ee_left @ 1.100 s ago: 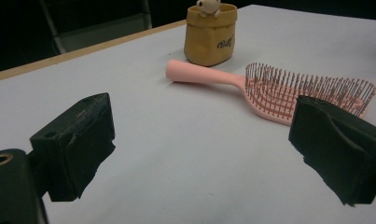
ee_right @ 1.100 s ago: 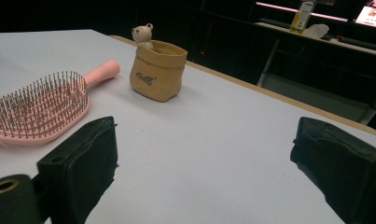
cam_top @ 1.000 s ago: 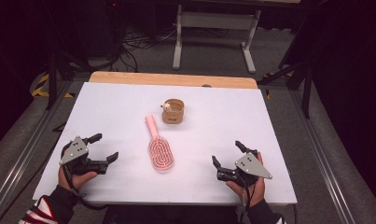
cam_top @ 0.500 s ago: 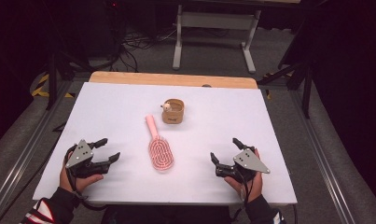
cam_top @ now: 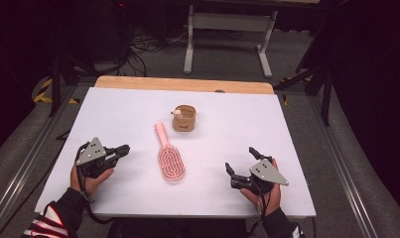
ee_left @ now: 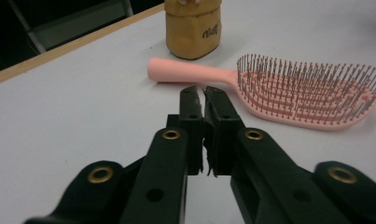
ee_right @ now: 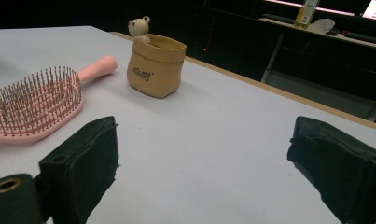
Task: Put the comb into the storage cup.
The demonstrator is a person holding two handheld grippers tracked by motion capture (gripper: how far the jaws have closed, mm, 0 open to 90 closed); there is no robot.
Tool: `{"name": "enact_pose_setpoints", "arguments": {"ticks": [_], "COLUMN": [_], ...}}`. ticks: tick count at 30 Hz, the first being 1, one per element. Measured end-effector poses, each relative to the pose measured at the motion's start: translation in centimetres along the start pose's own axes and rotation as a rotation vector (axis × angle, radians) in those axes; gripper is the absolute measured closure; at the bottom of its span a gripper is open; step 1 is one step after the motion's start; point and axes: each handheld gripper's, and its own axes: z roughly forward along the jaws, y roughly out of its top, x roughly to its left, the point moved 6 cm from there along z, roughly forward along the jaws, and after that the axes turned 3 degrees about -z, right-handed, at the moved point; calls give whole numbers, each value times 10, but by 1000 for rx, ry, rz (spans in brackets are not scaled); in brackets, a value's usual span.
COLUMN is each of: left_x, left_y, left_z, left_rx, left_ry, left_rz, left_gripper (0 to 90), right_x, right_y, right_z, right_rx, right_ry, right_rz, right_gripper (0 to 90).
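A pink hairbrush [cam_top: 168,161] lies bristles up at the middle of the white table [cam_top: 267,124], its handle pointing away from me. Behind it stands a small tan pouch-shaped pot [cam_top: 184,118] with a little bear figure on its rim. My left gripper [cam_top: 122,149] hovers left of the brush; its jaws have just been closing and now stand shut with nothing between them. In the left gripper view the shut tips [ee_left: 203,95] point at the brush [ee_left: 293,91] near its handle, the pot [ee_left: 193,28] beyond. My right gripper [cam_top: 240,159] is open at the right front; its jaws [ee_right: 204,140] frame bare table, brush [ee_right: 34,102] and pot [ee_right: 155,65] to the left.
A wooden strip [cam_top: 182,84] runs along the table's far edge. Past it on the floor stand a metal frame [cam_top: 227,34] and loose cables [cam_top: 143,47]. Grey rails [cam_top: 24,163] flank the table on both sides.
The left gripper's jaws went from wide open to shut on nothing, and that hand shifted a little to the right toward the brush. The right hand has kept still.
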Motion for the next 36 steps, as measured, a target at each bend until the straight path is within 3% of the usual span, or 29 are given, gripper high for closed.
{"name": "enact_pose_setpoints", "arguments": {"ticks": [8,12,14,16,19,25,28,33,34,36], "left_x": [5,6,7,4,1,0,3,5,6,8], "left_y": [26,43,46,57,63,64,62,56,52,47], "left_z": [27,53,58,79,94,123,135,151,156,162], "left_rx": [12,63,71,124,174,275,303,360,402,442], "left_ry": [-33,-63,-66,-89,-105,-107,-89,-75,-62,-45], "left_rz": [52,91,96,130,168,217,216,213,223,234], "left_gripper": [900,900,900,900,900,900,900,900,900,900], "right_x": [2,1,1,1,2,3,3,1,1,0], "right_y": [-2,-5,-6,-7,-8,-9,-10,-11,-12,-12], "right_z": [2,4,4,5,6,7,7,8,9,8], "right_rx": [16,31,37,47,57,62,69,74,77,76], "right_ry": [4,4,3,-3,0,7,9,23,24,25], "right_rz": [-9,-11,-16,-23,-30,-40,-38,19,30,31], "right_gripper": [93,92,94,97,101,104,108,117,118,118]}}
